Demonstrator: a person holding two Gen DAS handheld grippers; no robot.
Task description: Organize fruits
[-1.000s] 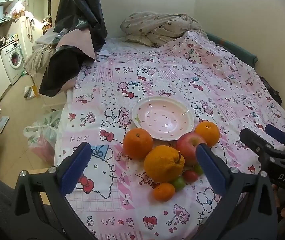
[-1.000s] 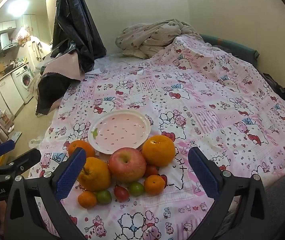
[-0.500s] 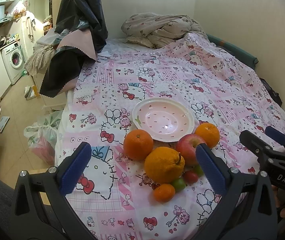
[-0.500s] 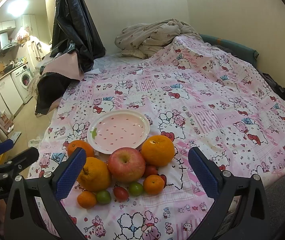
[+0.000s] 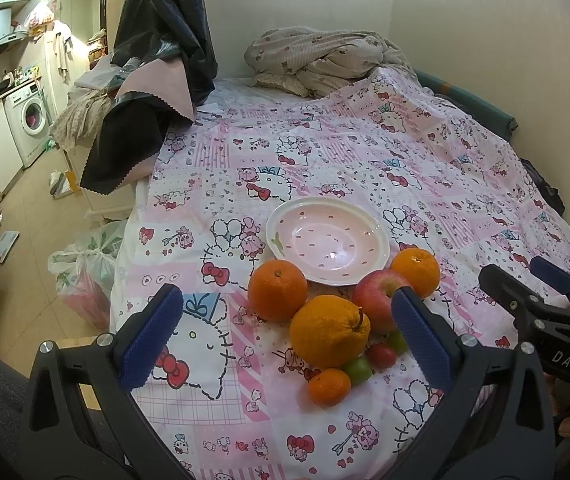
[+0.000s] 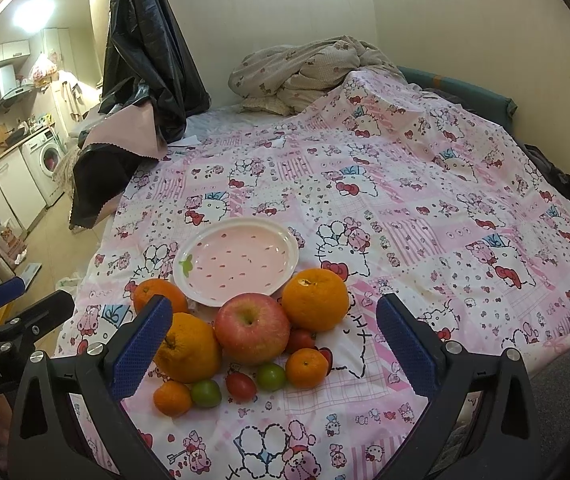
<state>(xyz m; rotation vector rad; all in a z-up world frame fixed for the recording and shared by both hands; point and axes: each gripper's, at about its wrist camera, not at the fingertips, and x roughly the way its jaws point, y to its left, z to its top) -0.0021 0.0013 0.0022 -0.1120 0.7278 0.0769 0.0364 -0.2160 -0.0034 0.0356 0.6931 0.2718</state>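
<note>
An empty pink plate (image 5: 327, 240) (image 6: 237, 260) sits on the Hello Kitty bedspread (image 5: 365, 160). In front of it lies a fruit pile: a red apple (image 6: 252, 329) (image 5: 377, 300), a big knobbly orange (image 5: 329, 330) (image 6: 187, 348), two round oranges (image 5: 277, 290) (image 6: 315, 299), small tangerines (image 6: 307, 367), green fruits (image 6: 271, 376) and cherry tomatoes (image 6: 241, 386). My left gripper (image 5: 285, 340) is open and empty above the pile's near side. My right gripper (image 6: 273, 346) is open and empty, hovering over the pile; it also shows in the left wrist view (image 5: 541, 300).
A crumpled blanket (image 5: 325, 56) lies at the bed's head. Dark and pink cloths (image 5: 145, 112) hang over the bed's left edge. Plastic bags (image 5: 85, 268) sit on the floor to the left. Walls close the far and right sides.
Both grippers have edged slightly; the view of the pile has barely shifted. No fruit has moved.
</note>
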